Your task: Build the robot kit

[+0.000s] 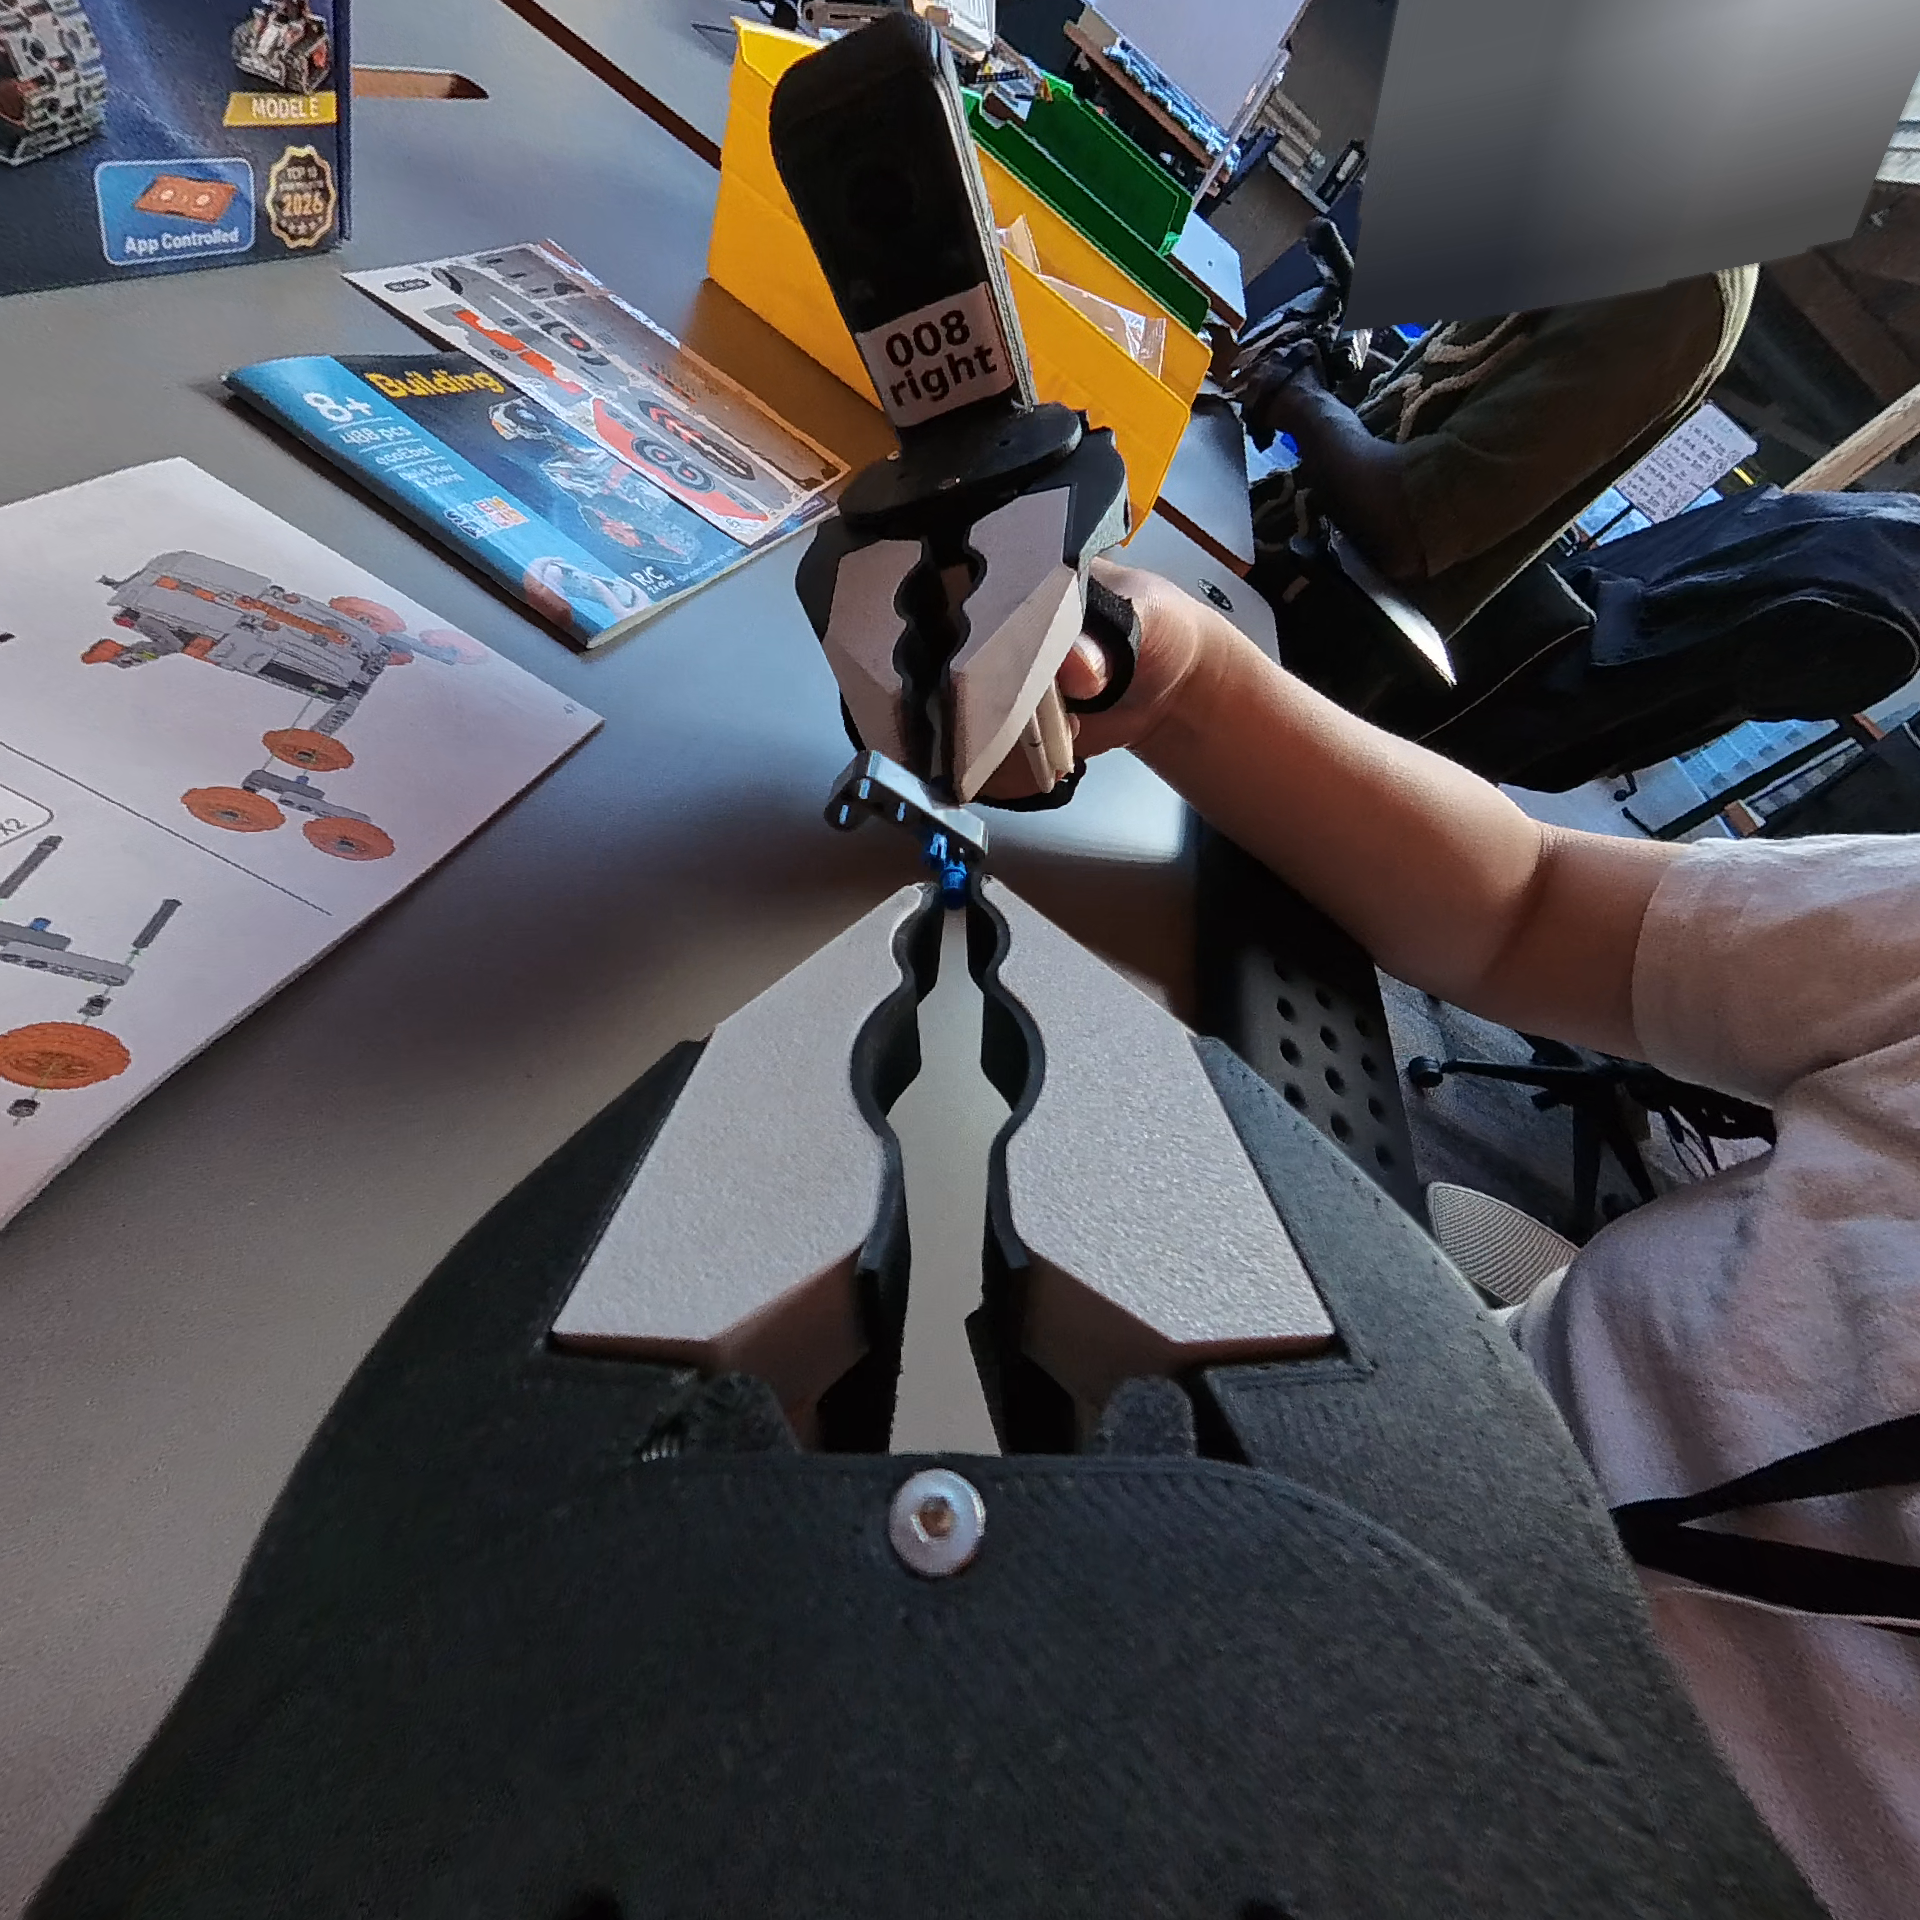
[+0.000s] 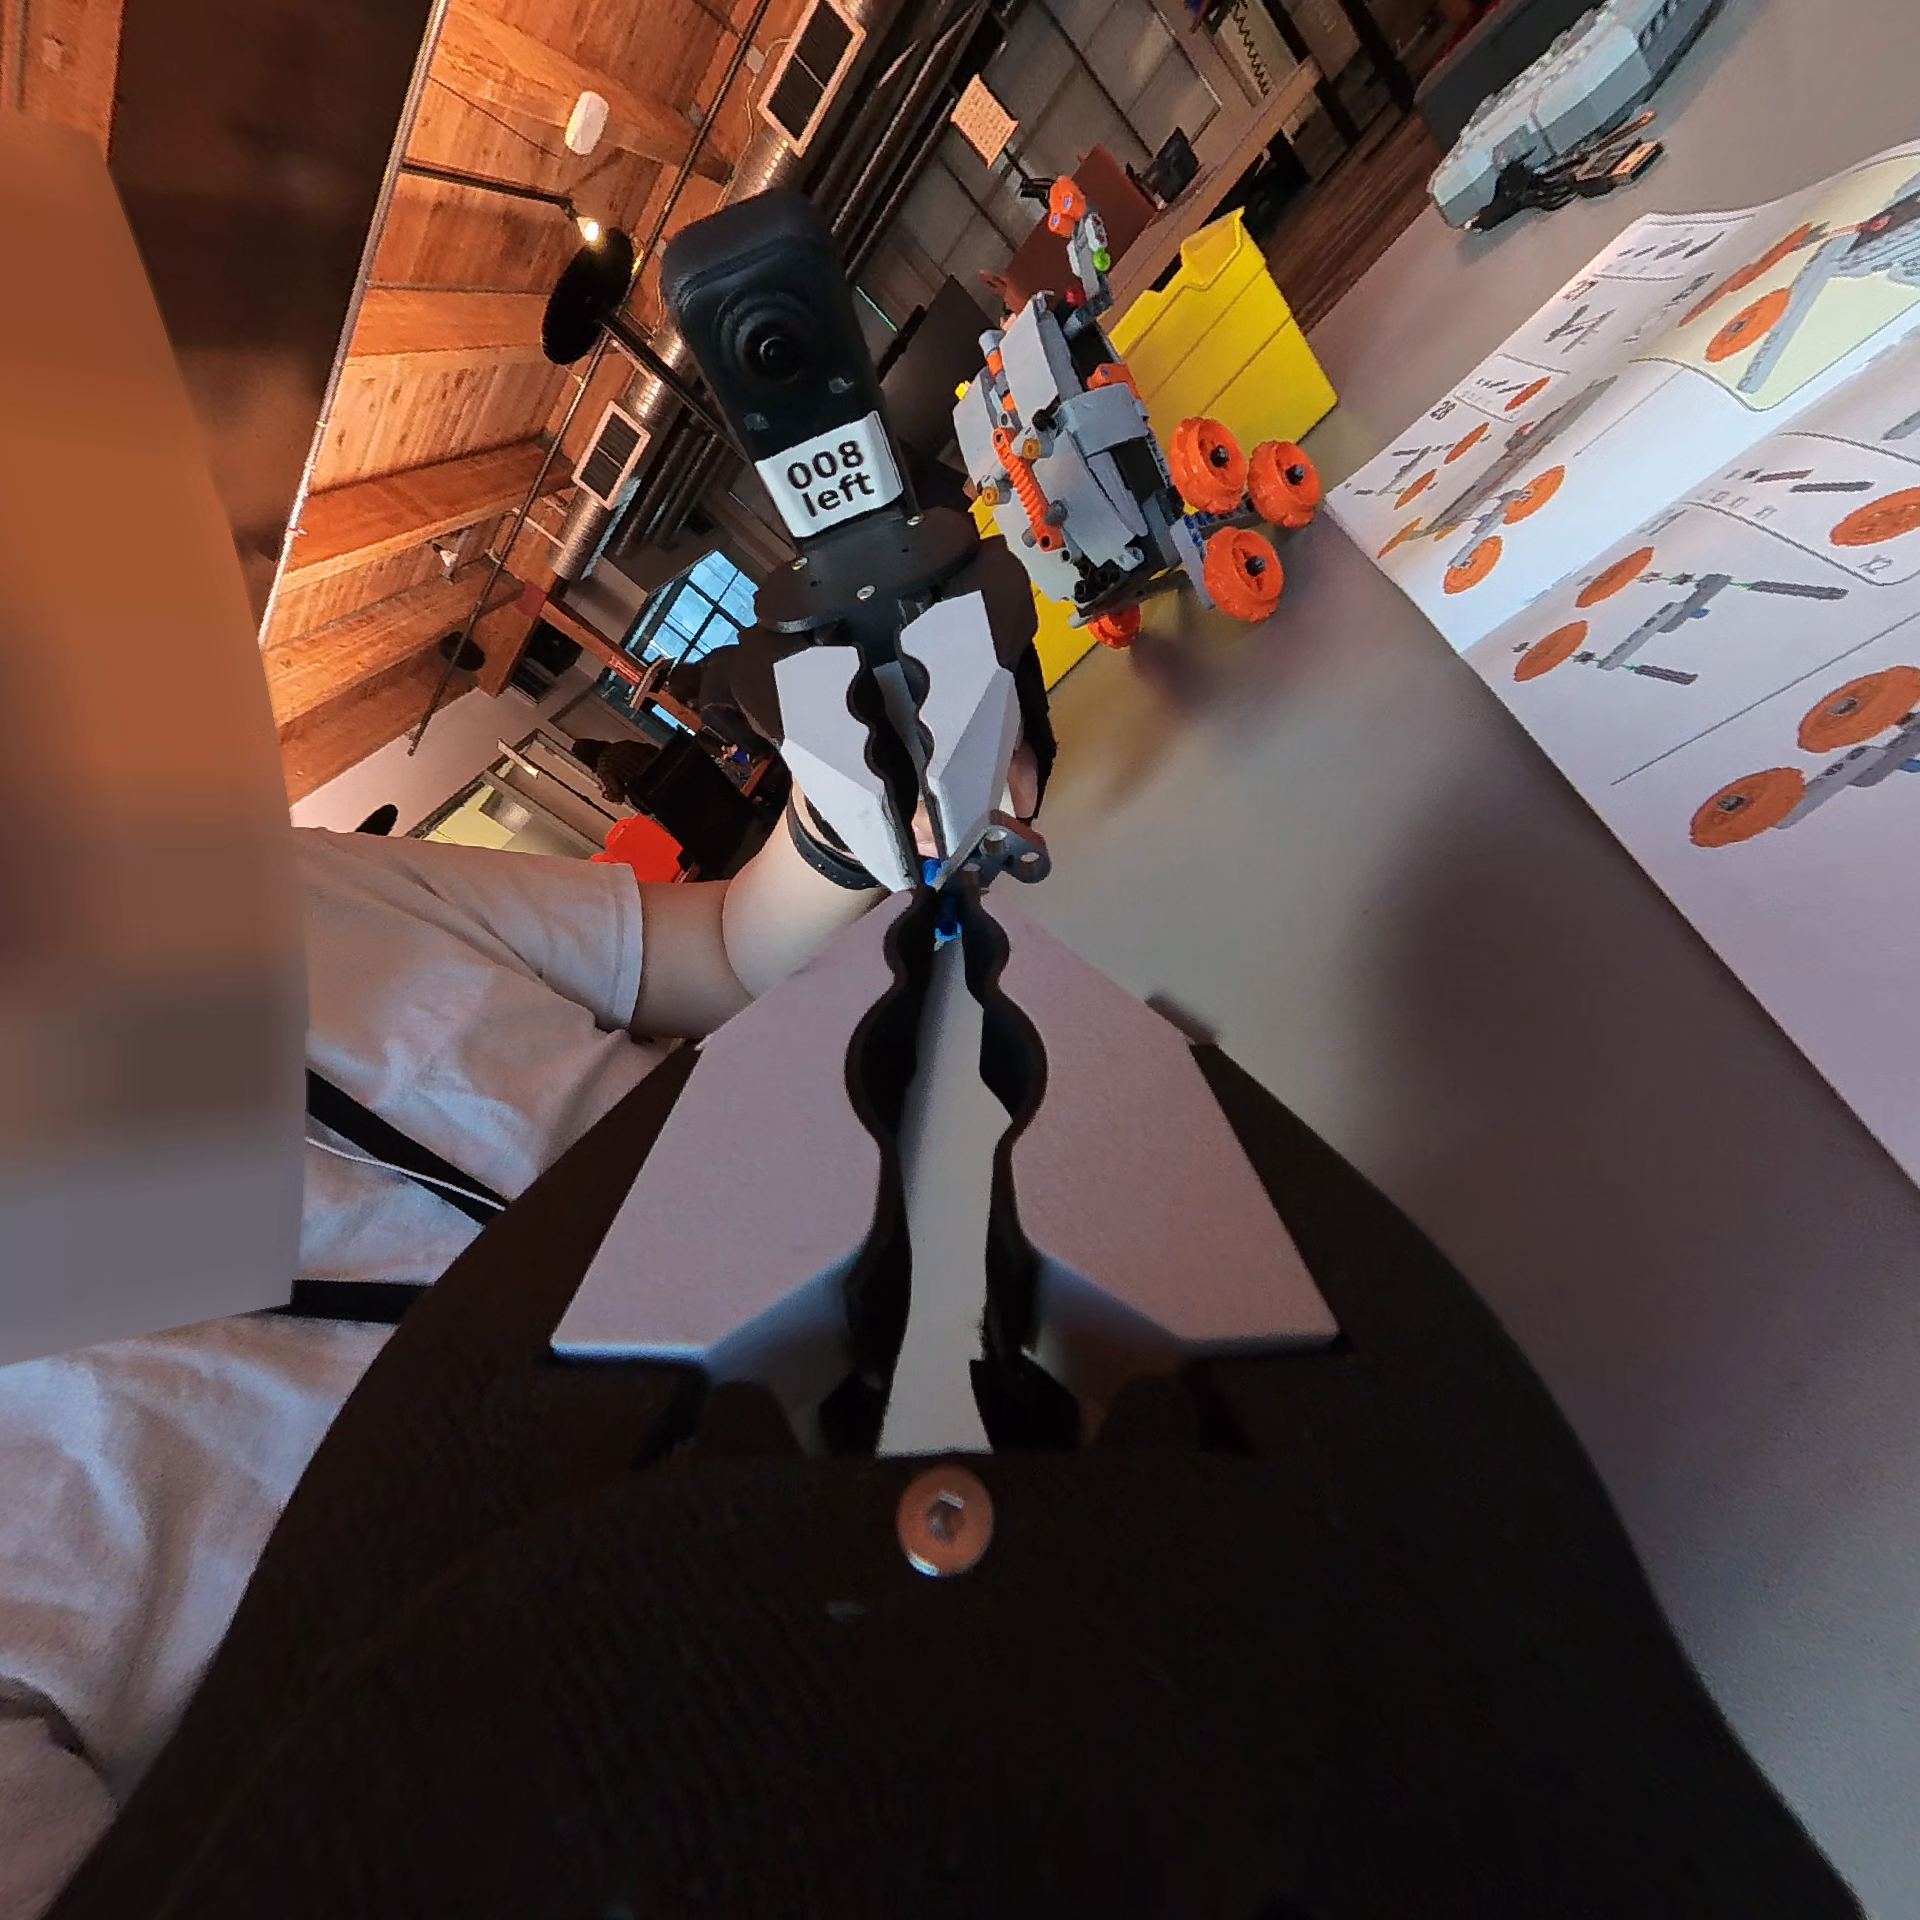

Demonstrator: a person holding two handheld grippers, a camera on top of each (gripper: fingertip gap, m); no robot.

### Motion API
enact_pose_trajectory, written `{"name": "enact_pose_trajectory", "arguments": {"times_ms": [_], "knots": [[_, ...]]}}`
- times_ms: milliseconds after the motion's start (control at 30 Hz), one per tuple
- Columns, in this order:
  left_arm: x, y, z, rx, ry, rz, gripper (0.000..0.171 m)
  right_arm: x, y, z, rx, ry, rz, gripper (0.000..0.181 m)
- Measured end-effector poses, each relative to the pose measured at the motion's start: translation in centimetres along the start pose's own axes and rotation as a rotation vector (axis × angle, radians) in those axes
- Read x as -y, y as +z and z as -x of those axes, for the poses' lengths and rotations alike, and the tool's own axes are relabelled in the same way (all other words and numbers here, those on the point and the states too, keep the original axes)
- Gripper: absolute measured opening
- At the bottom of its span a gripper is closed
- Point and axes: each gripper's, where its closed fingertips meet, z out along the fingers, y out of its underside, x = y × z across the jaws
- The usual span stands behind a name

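Two grippers were met tip to tip. The blue pin (image 1: 948,871) was pinched by the left gripper (image 1: 951,896); just beyond, the grey beam (image 1: 902,802) was clamped by the right gripper (image 1: 951,795).

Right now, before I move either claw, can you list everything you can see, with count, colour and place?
blue pin: one, blue, pinched at the left claw's tips, its far end meeting the beam.
grey beam: one, grey with holes, held at the right claw's tips.
wheeled model: one, grey with orange wheels, on the table beyond the claws.
open instruction sheet: one, white with orange wheel drawings, left on the table.
booklet: one, blue, past the sheet.
sticker sheet: one, pale, lying partly on the booklet.
yellow bin: one, behind the right claw.
kit box: one, dark blue, far left.
left claw: shut on the pin.
right claw: shut on the beam.
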Motion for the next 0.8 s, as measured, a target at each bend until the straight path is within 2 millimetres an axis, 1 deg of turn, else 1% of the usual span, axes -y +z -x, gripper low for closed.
{"name": "enact_pose_trajectory", "arguments": {"times_ms": [167,267,367,400,433,533,600,700,800], "knots": [[-0.4,0.1,0.4,0.038,0.041,0.031,0.002,-0.4,0.1,-0.5,-0.035,-0.006,0.023,0.005],[-0.6,0.3,0.3,0.050,0.077,0.043,0.002,-0.7,0.2,-0.8,-0.040,0.018,0.033,0.008],[-1.0,0.5,0.2,0.057,0.111,0.068,0.002,-1.4,0.5,-1.1,-0.045,0.047,0.067,0.011],[-1.3,0.7,0.2,0.058,0.116,0.083,0.002,-1.6,0.5,-1.2,-0.053,0.052,0.081,0.009],[-1.5,0.8,0.3,0.064,0.119,0.098,0.002,-1.7,0.5,-1.1,-0.047,0.055,0.093,0.004],[-2.1,1.1,0.8,0.103,0.150,0.131,0.002,-2.0,0.7,-0.4,0.000,0.088,0.106,0.003],[-2.5,1.2,1.2,0.128,0.162,0.156,0.002,-2.8,0.7,-1.1,-0.054,0.056,0.159,0.003],[-2.4,1.0,1.5,0.137,0.151,0.150,0.002,-4.1,0.5,-2.4,-0.159,-0.023,0.253,0.003],[-2.4,0.8,2.0,0.147,0.113,0.145,0.002,-5.0,-0.3,-3.4,-0.237,-0.061,0.324,0.004]]}}
